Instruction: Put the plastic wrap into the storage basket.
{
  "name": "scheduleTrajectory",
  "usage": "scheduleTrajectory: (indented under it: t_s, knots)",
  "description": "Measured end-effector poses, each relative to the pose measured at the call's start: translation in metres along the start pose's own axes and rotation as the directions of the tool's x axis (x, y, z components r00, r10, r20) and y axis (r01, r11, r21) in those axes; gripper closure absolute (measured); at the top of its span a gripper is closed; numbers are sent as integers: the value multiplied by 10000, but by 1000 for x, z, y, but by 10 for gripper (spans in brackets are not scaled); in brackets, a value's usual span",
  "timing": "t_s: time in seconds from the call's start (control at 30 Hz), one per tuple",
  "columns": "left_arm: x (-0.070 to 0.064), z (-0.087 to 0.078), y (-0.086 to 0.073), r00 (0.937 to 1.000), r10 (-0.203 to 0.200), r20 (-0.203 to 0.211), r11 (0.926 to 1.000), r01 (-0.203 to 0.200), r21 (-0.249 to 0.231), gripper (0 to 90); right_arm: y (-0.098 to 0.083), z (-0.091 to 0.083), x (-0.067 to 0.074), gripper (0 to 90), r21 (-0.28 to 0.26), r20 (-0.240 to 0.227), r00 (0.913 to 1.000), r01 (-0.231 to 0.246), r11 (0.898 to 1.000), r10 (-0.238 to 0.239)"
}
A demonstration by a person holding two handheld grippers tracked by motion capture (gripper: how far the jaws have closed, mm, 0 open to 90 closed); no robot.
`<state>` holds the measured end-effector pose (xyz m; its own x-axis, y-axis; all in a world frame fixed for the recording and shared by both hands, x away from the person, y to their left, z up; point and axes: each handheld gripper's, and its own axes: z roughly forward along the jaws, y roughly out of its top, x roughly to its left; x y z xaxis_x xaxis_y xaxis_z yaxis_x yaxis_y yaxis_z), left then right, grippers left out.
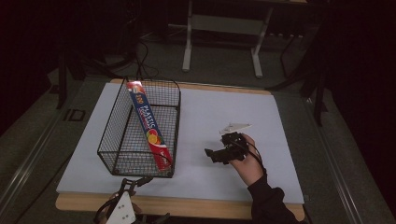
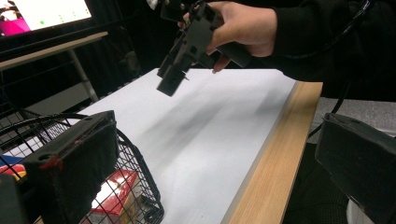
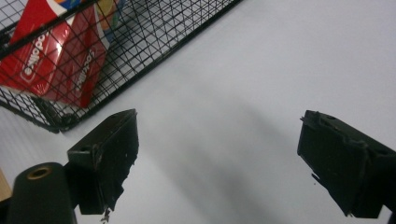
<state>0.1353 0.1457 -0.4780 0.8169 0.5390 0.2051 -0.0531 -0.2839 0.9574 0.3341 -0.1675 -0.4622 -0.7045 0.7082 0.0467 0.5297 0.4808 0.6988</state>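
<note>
Left hand-held gripper [image 1: 122, 205] half cut by bottom edge.

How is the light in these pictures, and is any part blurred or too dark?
High view: the white table top is lit, the room around it nearly black. Left gripper view: the near jaws are blurred, and a bright patch glares on the box in the basket. Right gripper view: soft shadows under the jaws.

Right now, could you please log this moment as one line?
box in basket | left gripper open, table edge | right gripper open, above mat

Wire basket [image 1: 140, 135] with the long box [image 1: 149, 125] inside hogs the table's [image 1: 210, 112] left half; the right half is wide open, bar the right gripper [image 1: 215, 154] mid-table.
</note>
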Motion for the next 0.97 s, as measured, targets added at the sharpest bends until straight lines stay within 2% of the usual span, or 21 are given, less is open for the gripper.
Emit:
scheduleTrajectory:
  t_s: [0.2, 0.43, 0.97]
  knots:
    - [0, -1, 0, 10000, 4, 7, 10000, -4, -26, 1, -16, -2, -4, 124, -246, -184, 9996, 218, 9995, -223]
    - [0, 0, 0, 10000, 21, 61, 10000, -21, 13, 0, -34, 1, -9, 125, -259, -65, 9996, 279, 9993, -281]
    - [0, 0, 0, 9999, 16, 109, 10000, -16, 3, 1, -37, 6, -10, 129, -180, 44, 9992, 388, 9991, -387]
